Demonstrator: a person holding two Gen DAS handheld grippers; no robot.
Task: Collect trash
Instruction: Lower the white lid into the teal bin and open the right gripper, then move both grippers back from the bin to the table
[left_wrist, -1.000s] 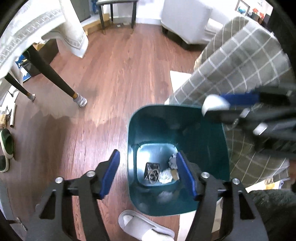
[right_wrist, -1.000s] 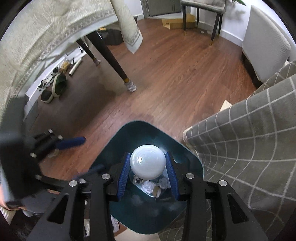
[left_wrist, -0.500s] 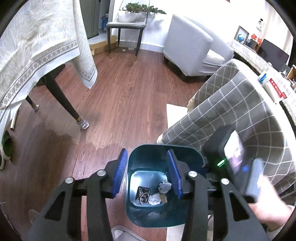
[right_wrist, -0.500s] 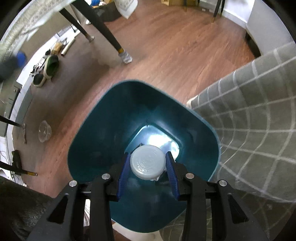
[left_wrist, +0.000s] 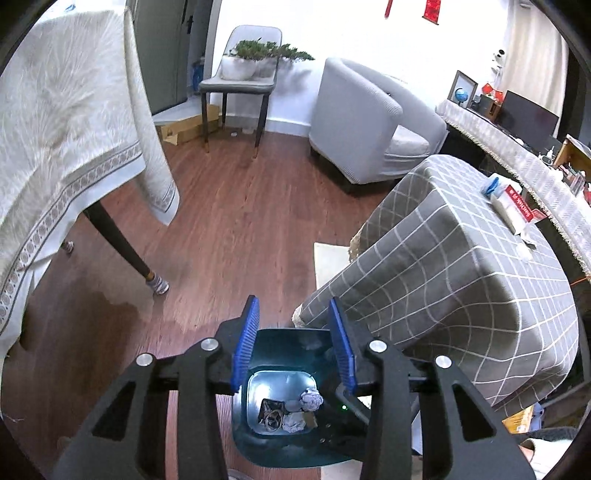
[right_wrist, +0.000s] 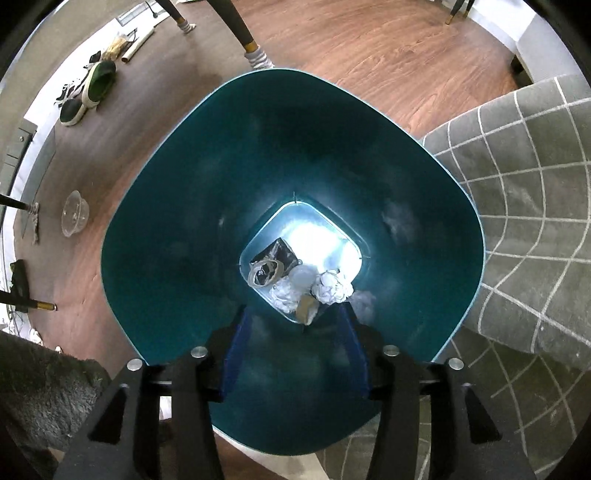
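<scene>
A teal trash bin (right_wrist: 177, 229) stands on the wood floor, and I look straight down into it in the right wrist view. On its bottom lie crumpled paper balls (right_wrist: 330, 288), a black wrapper (right_wrist: 275, 254) and a white round cup (right_wrist: 303, 276). My right gripper (right_wrist: 293, 314) hangs in the bin's mouth. Its jaws are opening and nothing is between them. In the left wrist view my left gripper (left_wrist: 293, 314) is above the bin (left_wrist: 280, 336). Its jaws are closing on nothing, and they still stand apart.
A table with a cream cloth (left_wrist: 74, 147) is on the left. A grey checked cover (left_wrist: 461, 277) reaches the bin's right side. A grey armchair (left_wrist: 369, 122) and a chair (left_wrist: 240, 85) stand at the back. Green slippers (right_wrist: 92, 81) and a clear bowl (right_wrist: 75, 212) lie on the floor.
My right gripper sank into the bin's mouth, widened and let go of the white round cup, which now lies on the bin's bottom. My left gripper rose and its jaws narrowed.
</scene>
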